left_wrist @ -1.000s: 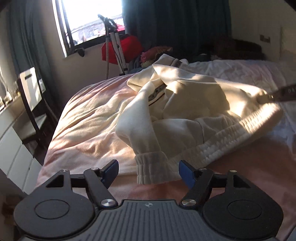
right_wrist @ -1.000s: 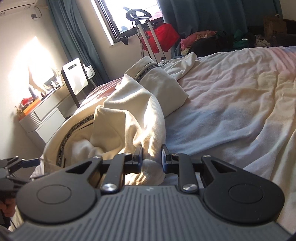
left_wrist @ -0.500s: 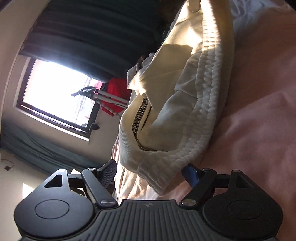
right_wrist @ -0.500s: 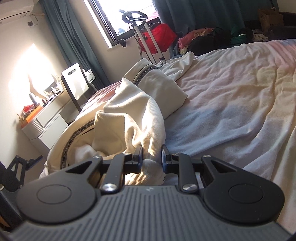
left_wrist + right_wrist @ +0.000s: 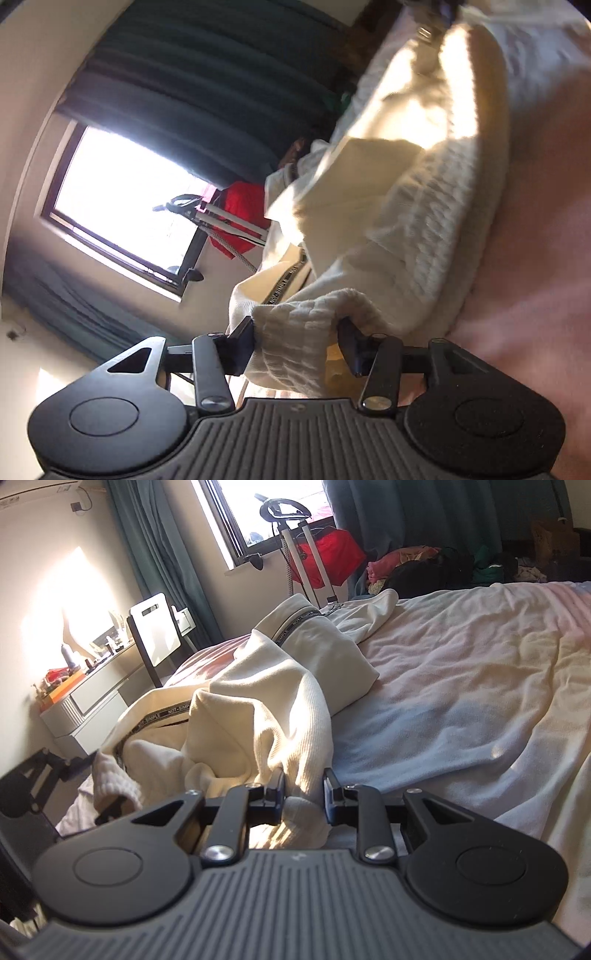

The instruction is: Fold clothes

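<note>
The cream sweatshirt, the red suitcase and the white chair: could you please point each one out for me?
cream sweatshirt [image 5: 258,716]: right wrist view, on the sunlit folded body.
red suitcase [image 5: 332,555]: right wrist view, on its red front below the window.
white chair [image 5: 155,629]: right wrist view, on its backrest.

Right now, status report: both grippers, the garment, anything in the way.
Left gripper around ribbed cuff. Right gripper shut on cream garment. Garment crumpled on bed. Nothing blocking.
</note>
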### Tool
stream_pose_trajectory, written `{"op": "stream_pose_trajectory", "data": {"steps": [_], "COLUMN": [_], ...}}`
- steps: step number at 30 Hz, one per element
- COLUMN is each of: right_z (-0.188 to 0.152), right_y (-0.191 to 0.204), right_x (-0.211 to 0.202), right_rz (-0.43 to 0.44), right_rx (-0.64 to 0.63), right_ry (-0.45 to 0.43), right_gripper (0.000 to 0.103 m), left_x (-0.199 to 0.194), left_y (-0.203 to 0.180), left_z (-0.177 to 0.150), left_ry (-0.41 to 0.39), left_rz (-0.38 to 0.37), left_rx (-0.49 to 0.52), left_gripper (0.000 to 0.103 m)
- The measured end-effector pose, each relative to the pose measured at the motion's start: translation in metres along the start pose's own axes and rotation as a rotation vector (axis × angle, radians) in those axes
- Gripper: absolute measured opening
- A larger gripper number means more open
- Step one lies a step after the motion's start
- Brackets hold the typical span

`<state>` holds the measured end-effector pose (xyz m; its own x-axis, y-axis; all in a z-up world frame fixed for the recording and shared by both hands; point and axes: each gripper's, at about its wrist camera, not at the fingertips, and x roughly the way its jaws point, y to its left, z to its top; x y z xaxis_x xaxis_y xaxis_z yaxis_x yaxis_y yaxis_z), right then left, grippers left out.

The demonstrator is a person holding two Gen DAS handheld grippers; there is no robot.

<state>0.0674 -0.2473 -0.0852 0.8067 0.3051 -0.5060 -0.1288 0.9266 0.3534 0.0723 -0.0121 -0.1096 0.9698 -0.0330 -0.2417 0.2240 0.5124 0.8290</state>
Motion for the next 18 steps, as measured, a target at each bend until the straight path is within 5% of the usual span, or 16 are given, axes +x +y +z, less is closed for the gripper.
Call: {"op": "stream_pose_trajectory", "data": {"steps": [3,5,9,13,16,18], "right_z": [-0.001,-0.002,-0.018,-0.035,-0.041,-0.044], "right_y": [0.004,0.011,0.045,0.068,0.062,0.062], "right_x": [0.001,-0.002,-0.019,-0.017,-0.01,-0.003], "right_rz": [-0.032,-0.052,0.021,-0.038,-0.095,-0.056], "right_rx": [-0.018,-0.066,-0.256,-0.382,-0.345,-0.304], "right_ry": [-0.012,-0.046,-0.107,-0.036,0.016,0.055], "right_gripper": [0.03,0.038,0.073,0.076,0.076,0.076], "left_x": [0.005,0.01,0.025,0.021,0.011,-0.001], "left_y": [0.043,0.074,0.113,0.135,0.153,0.158], "left_z": [0.0,-0.004,-0.029,-0.067,-0.097,-0.118], "left_ry": [0.028,0.061,0.135,0.231,0.304,0.349], "left_rz": [0.027,0.047,0.039,0.013,0.002,-0.006], "left_rx": [-0.254,-0.433,-0.682,-0.875,-1.041,-1.125], "left_gripper": [0.025,0.027,0.028,0.028,0.029,0.029]}}
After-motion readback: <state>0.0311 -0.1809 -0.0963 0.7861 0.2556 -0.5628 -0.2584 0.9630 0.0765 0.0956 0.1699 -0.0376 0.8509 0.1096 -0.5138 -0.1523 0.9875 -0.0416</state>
